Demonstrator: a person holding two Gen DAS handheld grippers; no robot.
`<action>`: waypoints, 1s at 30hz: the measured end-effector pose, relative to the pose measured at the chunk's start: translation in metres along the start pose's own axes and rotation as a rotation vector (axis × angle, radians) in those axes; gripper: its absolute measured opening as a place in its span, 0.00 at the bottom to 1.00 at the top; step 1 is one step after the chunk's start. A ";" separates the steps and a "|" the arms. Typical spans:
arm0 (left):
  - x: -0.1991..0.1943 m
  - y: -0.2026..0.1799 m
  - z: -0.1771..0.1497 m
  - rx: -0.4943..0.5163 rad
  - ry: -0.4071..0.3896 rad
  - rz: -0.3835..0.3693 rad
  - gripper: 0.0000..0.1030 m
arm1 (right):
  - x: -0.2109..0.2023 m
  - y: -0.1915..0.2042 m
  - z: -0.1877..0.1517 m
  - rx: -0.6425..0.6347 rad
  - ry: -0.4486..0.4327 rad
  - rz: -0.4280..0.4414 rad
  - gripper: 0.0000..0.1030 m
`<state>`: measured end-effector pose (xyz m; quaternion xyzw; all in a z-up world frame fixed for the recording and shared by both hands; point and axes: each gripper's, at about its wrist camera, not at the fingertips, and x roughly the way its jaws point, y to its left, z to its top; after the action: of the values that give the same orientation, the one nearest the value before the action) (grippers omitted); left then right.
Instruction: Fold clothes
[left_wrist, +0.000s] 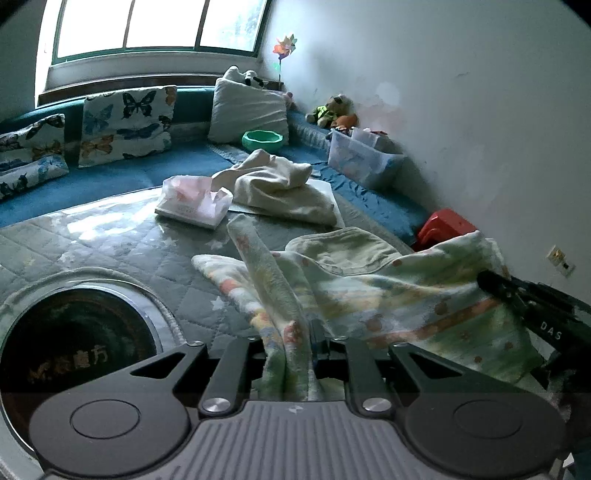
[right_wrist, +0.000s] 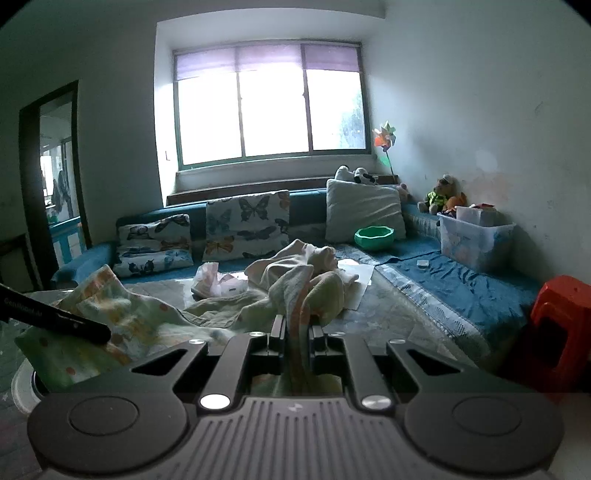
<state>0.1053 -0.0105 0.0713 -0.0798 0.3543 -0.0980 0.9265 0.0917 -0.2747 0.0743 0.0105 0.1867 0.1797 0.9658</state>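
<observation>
A pale patterned garment (left_wrist: 369, 291) with orange dots hangs lifted above the quilted table cover (left_wrist: 122, 243), stretched between both grippers. My left gripper (left_wrist: 295, 343) is shut on one bunched edge of it, the cloth rising between the fingers. My right gripper (right_wrist: 297, 332) is shut on another bunched edge of the same garment (right_wrist: 122, 317). The right gripper's black tip (left_wrist: 502, 288) shows at the right of the left wrist view. The left gripper's tip (right_wrist: 74, 326) shows at the left of the right wrist view. A cream garment (left_wrist: 284, 184) lies crumpled further back.
A pink tissue pack (left_wrist: 195, 201) lies beside the cream garment. A round dark opening (left_wrist: 74, 343) sits in the table at the near left. Behind are a blue sofa (left_wrist: 122, 177) with cushions, a green bowl (left_wrist: 262, 139), a clear plastic bin (left_wrist: 362, 158) and a red stool (right_wrist: 561, 328).
</observation>
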 end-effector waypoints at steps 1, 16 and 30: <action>0.002 0.000 0.000 0.000 0.006 0.003 0.14 | 0.001 -0.001 -0.002 0.003 0.005 -0.001 0.10; 0.040 0.009 -0.022 -0.026 0.105 0.026 0.15 | 0.027 -0.013 -0.039 0.050 0.106 -0.020 0.10; 0.059 0.013 -0.038 -0.025 0.159 0.055 0.22 | 0.049 -0.029 -0.069 0.089 0.206 -0.076 0.13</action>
<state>0.1246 -0.0151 0.0030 -0.0738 0.4299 -0.0742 0.8968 0.1189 -0.2883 -0.0099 0.0279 0.2932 0.1344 0.9461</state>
